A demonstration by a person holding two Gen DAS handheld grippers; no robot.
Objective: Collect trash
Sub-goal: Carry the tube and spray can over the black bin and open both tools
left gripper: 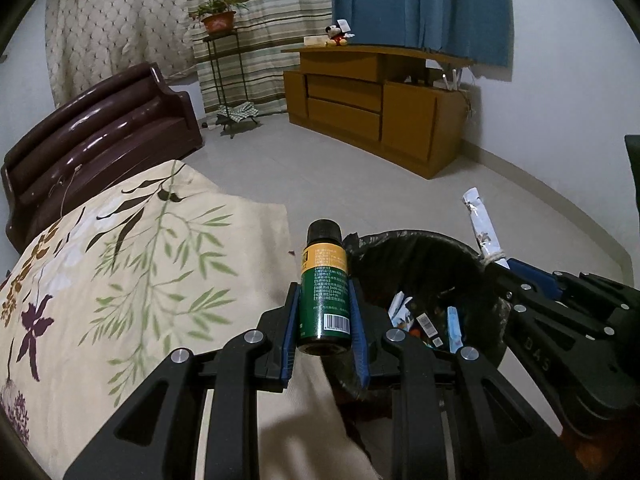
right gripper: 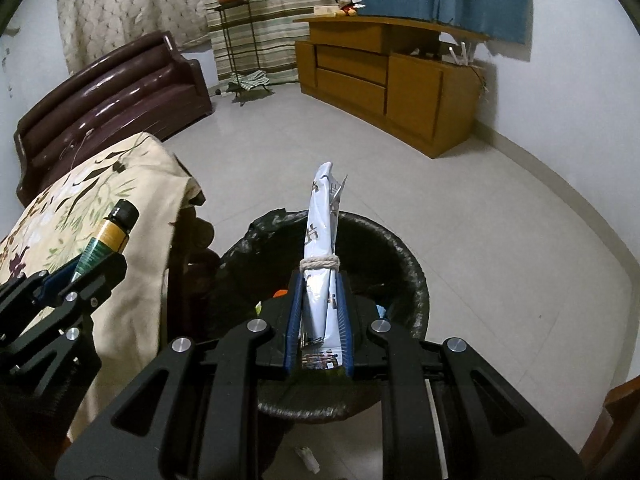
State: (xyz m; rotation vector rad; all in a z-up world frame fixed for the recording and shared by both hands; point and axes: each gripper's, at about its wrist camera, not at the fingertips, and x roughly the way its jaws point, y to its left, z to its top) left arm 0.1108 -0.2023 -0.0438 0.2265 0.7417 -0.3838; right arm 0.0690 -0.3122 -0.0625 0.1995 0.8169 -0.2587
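My left gripper (left gripper: 325, 300) is shut on a small green bottle (left gripper: 325, 292) with a yellow band and black cap, held at the left rim of a black-lined trash bin (left gripper: 476, 256). That bottle (right gripper: 105, 240) also shows in the right wrist view, sticking up from the left gripper (right gripper: 80, 268). My right gripper (right gripper: 320, 292) is shut on a folded white packet (right gripper: 320, 236) tied with string, held over the bin (right gripper: 404, 252). In the left wrist view the packet (left gripper: 482, 228) stands up from the right gripper (left gripper: 508, 270) beyond the bin's right rim.
A table with a floral cloth (left gripper: 132, 280) stands left of the bin. Several wrappers (left gripper: 432, 324) lie inside the bin. A dark sofa (left gripper: 100, 132), a plant stand (left gripper: 224, 76) and a wooden cabinet (left gripper: 384, 108) line the far walls. A white scrap (right gripper: 308, 458) lies on the tiled floor.
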